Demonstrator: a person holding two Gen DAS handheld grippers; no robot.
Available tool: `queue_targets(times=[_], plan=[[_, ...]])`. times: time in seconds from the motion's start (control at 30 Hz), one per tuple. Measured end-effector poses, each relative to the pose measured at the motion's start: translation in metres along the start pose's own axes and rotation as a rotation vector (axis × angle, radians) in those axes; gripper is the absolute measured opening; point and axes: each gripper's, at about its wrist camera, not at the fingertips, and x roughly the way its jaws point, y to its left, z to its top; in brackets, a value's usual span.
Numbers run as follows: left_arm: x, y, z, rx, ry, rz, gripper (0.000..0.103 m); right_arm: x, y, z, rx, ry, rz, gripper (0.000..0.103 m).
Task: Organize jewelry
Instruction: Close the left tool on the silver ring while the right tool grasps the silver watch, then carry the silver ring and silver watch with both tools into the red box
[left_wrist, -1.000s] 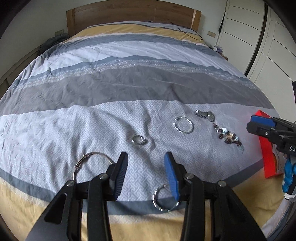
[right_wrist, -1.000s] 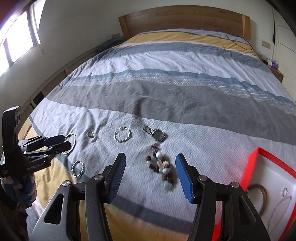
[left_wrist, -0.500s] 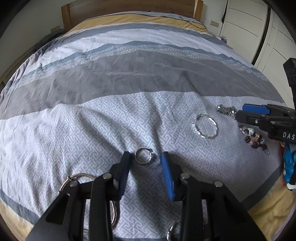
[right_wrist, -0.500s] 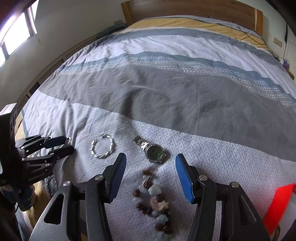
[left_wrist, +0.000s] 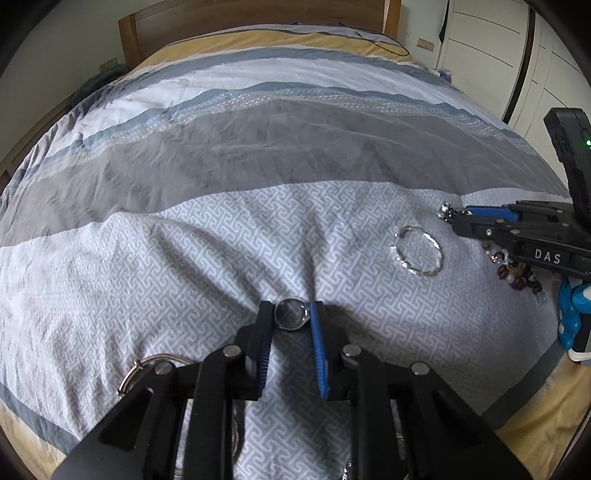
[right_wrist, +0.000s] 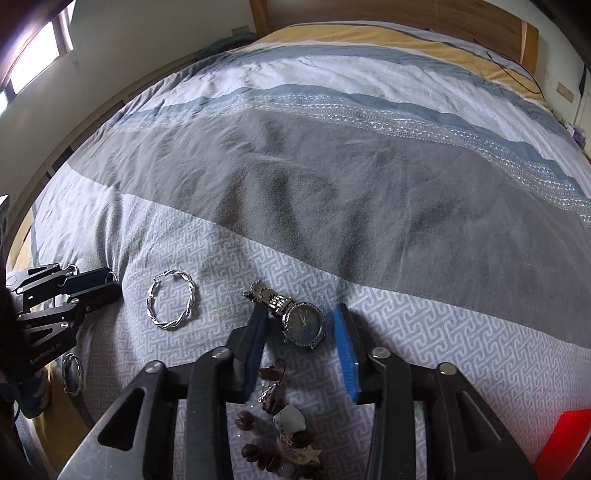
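Now the left tongs (left_wrist: 291, 319) close narrowly on a small silver ring (left_wrist: 291, 318) lying on the patterned gray duvet of the bed (left_wrist: 258, 155), with much free fabric ahead up to the wooden headboard. The right tongs (right_wrist: 300, 332) stand wide around a silver watch (right_wrist: 303, 325) with a metal link band, not touching it. A twisted silver hoop (right_wrist: 170, 304) lies between both tongs, and the beaded bracelet (right_wrist: 280, 424) is partly hidden under the right tongs.
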Motion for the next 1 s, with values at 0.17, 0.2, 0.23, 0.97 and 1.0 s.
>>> queue_targets(times=[0.17,0.2,0.23,0.97,1.0], plan=[[-0.003,-0.001,-0.001,-0.001,-0.016,0.008,0.018,0.000,-0.003,-0.003,0.013,-0.015,0.014,0.022],[-0.004,-0.001,-0.001,-0.005,-0.019,0.009,0.018,-0.002,-0.003,-0.004,0.018,-0.021,0.016,0.022],[-0.004,-0.001,0.000,-0.008,-0.021,0.008,0.018,-0.003,-0.003,-0.005,0.022,-0.026,0.016,0.022],[-0.070,-0.003,0.013,-0.050,-0.112,-0.011,0.018,-0.088,0.020,-0.006,0.039,-0.155,0.036,0.021],[-0.075,-0.004,0.013,-0.051,-0.118,-0.013,0.018,-0.095,0.021,-0.007,0.040,-0.162,0.037,0.021]])
